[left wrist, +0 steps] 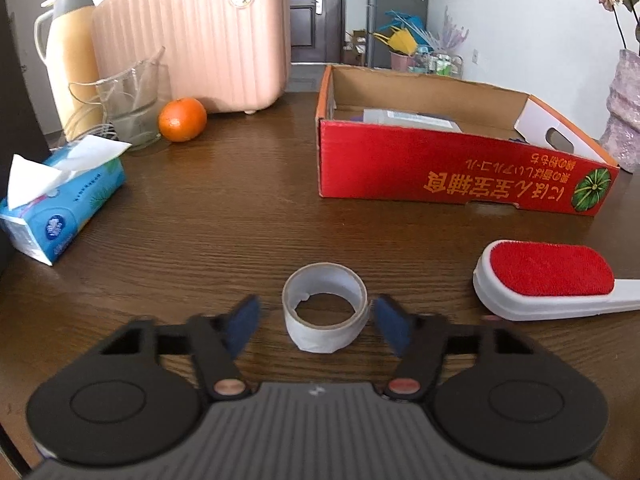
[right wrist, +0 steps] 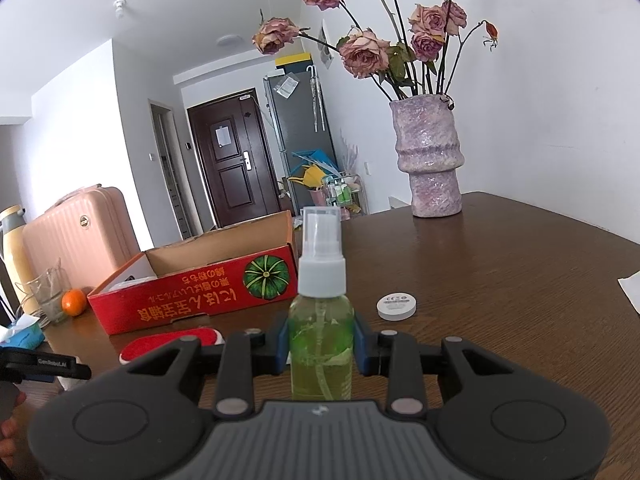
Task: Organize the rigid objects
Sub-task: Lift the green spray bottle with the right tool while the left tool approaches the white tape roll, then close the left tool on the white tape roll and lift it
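Tape roll [left wrist: 325, 307] is lying flat on table [left wrist: 240, 220], sitting between spread left gripper [left wrist: 316, 322] pads; light, stiff ring, take outer wall. Right gripper [right wrist: 322, 346] is clamping spray bottle [right wrist: 322, 320].

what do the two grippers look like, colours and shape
The left gripper and right gripper look alike: black linkage arms with metal pivot pins, two round black discs, a ribbed grey centre plate and blue pads on the fingertips.
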A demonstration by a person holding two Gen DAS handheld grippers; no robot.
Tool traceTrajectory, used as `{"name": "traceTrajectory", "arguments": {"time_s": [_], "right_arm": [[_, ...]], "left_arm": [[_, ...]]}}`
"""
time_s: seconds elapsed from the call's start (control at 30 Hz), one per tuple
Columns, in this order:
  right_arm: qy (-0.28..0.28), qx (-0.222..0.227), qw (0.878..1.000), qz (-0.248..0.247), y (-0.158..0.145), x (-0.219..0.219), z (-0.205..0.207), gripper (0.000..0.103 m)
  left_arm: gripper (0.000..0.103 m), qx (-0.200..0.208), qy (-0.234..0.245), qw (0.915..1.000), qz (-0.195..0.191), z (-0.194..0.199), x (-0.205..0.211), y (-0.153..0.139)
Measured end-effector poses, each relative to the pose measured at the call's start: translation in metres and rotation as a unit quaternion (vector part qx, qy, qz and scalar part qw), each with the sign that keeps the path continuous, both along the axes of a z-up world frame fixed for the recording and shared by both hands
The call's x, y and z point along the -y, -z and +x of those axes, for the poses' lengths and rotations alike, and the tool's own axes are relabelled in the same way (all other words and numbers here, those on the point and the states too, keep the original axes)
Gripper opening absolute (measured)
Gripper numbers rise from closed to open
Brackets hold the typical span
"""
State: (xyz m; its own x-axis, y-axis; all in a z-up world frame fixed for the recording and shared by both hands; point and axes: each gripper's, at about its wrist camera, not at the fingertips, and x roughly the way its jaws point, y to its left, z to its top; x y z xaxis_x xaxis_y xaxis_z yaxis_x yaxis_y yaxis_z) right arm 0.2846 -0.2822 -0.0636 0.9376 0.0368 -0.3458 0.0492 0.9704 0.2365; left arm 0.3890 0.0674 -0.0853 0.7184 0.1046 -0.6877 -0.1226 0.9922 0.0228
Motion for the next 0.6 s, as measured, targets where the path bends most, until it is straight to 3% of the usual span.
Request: {"name": "traceTrajectory", "arguments": {"time_s": [0.03,0.07,0.6], "right_arm": [[0.001,0.001,1.000,0.001,0.000,0.000,0.000,0.030],[0.002,0.003,1.000,0.002,0.000,0.001,-0.001,0.030],[0.003,0.009,1.000,0.000,0.001,-0.002,-0.004,0.030]], "left_arm": [[0.046,0.000,0.005,1.0000,0.003,0.002,-0.001,0.001],[0.044,0.002,0.003,1.0000,0.003,0.002,-0.003,0.001],[0.044,0.045,-0.015,0.9988,-0.012,-0.028,-0.012,-0.017]]}}
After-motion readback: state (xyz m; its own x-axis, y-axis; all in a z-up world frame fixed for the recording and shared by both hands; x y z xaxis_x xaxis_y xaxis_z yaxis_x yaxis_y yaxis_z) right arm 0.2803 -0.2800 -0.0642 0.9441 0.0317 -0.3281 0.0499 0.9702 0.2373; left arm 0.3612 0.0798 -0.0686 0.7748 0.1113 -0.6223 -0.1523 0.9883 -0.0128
